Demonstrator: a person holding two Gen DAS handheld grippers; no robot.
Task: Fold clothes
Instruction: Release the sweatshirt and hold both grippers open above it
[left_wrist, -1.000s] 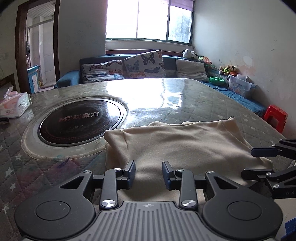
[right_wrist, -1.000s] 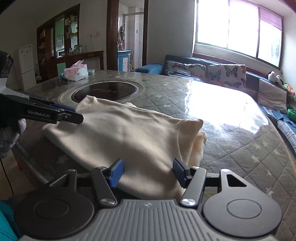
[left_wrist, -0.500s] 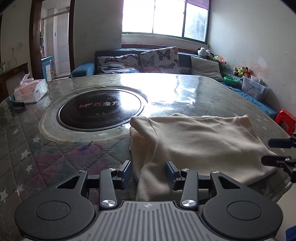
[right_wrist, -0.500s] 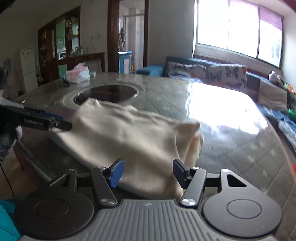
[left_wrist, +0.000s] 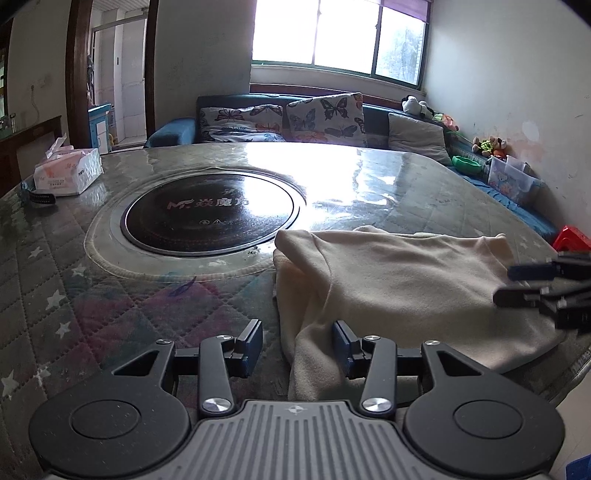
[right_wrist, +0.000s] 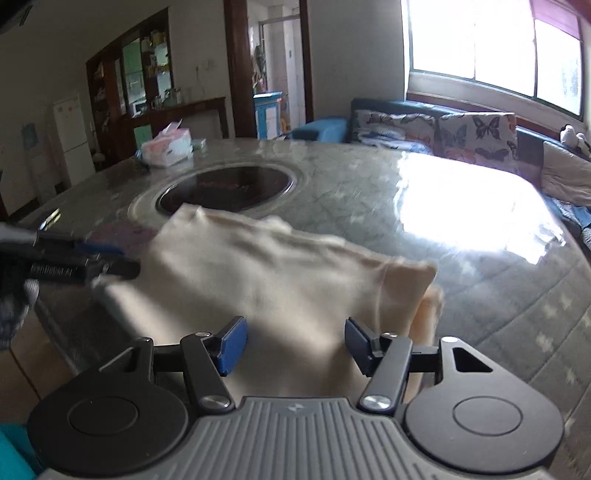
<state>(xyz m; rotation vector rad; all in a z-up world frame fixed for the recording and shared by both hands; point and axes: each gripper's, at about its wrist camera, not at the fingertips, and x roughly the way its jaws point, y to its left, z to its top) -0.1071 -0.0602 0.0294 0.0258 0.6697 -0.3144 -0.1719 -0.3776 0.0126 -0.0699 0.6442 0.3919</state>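
Note:
A cream garment (left_wrist: 402, 284) lies folded on the quilted table (left_wrist: 74, 295), near its front edge; it also shows in the right wrist view (right_wrist: 280, 280), blurred. My left gripper (left_wrist: 297, 345) is open, with the garment's near left edge lying between its fingers. My right gripper (right_wrist: 291, 345) is open over the garment's near right part, holding nothing. Each gripper shows in the other's view: the right one (left_wrist: 524, 284) at the garment's right edge, the left one (right_wrist: 107, 258) at its left edge.
A round black cooktop (left_wrist: 208, 216) is set in the table's middle, just beyond the garment. A tissue pack (left_wrist: 68, 170) and a small dark object (left_wrist: 40, 197) lie at the far left. A sofa with butterfly cushions (left_wrist: 321, 118) stands behind. A red stool (left_wrist: 572, 242) stands at right.
My left gripper has shifted left, so the garment's left edge now lies between its fingers. My right gripper has moved with blur; the garment stays on the table.

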